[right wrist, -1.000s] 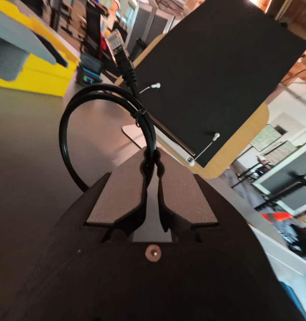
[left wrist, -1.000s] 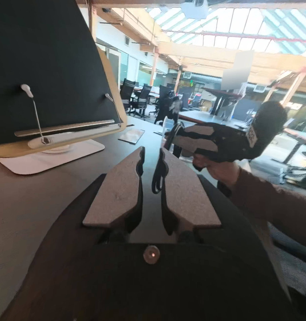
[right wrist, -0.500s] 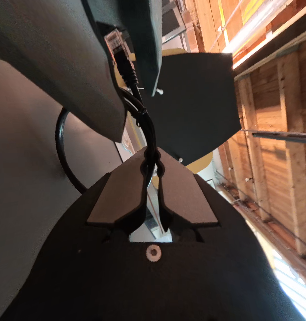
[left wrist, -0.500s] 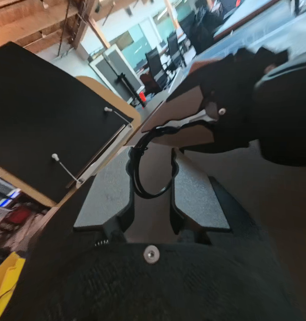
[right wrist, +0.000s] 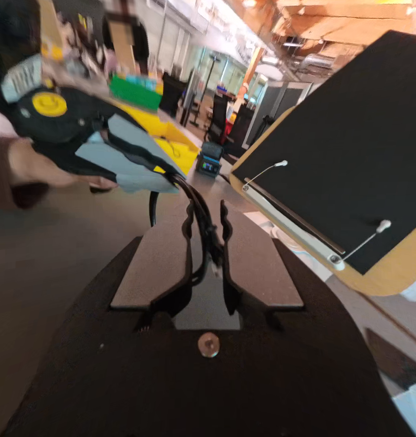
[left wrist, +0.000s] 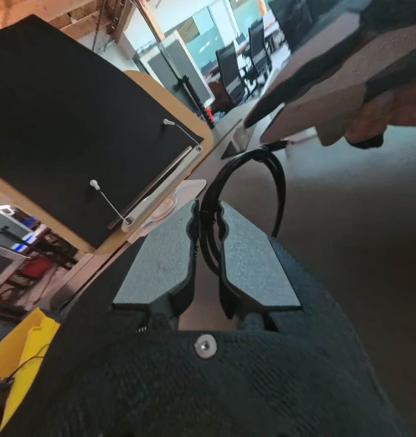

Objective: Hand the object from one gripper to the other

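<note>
The left gripper [left wrist: 208, 212] pinched the coiled network cable [left wrist: 276, 179]; the right gripper [right wrist: 205, 210] stood open, the plug end lying loose between its tips at 12 o'clock

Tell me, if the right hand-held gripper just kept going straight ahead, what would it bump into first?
Probably the coiled black cable, which already lies between the open right hand-held gripper; just beyond is the left hand-held gripper clamped on it. Depth is hard to judge.
</note>
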Action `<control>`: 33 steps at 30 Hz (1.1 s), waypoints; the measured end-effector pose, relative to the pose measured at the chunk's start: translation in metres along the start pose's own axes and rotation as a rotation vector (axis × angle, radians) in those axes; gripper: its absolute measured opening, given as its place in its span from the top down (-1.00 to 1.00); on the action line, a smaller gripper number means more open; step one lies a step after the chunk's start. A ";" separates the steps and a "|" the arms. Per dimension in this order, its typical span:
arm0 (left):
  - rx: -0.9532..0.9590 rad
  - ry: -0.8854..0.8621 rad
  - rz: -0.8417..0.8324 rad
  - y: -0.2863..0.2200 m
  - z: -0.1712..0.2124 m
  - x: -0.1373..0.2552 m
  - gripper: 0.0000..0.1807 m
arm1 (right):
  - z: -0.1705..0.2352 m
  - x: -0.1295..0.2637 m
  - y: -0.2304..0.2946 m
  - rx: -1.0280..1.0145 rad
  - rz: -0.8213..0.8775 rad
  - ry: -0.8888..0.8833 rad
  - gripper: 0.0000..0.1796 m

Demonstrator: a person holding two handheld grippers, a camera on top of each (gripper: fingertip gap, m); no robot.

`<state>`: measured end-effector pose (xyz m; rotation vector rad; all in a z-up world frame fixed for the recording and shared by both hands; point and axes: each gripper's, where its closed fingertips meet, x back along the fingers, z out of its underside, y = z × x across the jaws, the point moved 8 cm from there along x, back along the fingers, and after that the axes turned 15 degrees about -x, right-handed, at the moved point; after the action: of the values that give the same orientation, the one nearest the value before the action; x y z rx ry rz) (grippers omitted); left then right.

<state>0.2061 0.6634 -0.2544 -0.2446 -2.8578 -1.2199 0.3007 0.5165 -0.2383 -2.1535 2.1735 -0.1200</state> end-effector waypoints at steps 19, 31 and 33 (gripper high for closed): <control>0.661 -0.211 0.072 0.034 0.014 0.010 0.82 | -0.002 -0.004 -0.011 -0.146 -0.010 -0.008 0.99; 0.854 -0.160 0.399 0.012 0.016 -0.009 0.38 | 0.005 -0.013 0.014 0.542 0.343 0.016 0.99; 0.686 -0.083 0.277 0.012 0.018 -0.009 0.39 | 0.004 -0.013 0.018 0.518 0.295 0.008 0.98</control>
<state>0.2171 0.6839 -0.2592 -0.6351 -2.9624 -0.1591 0.2833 0.5298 -0.2439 -1.5445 2.1298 -0.5952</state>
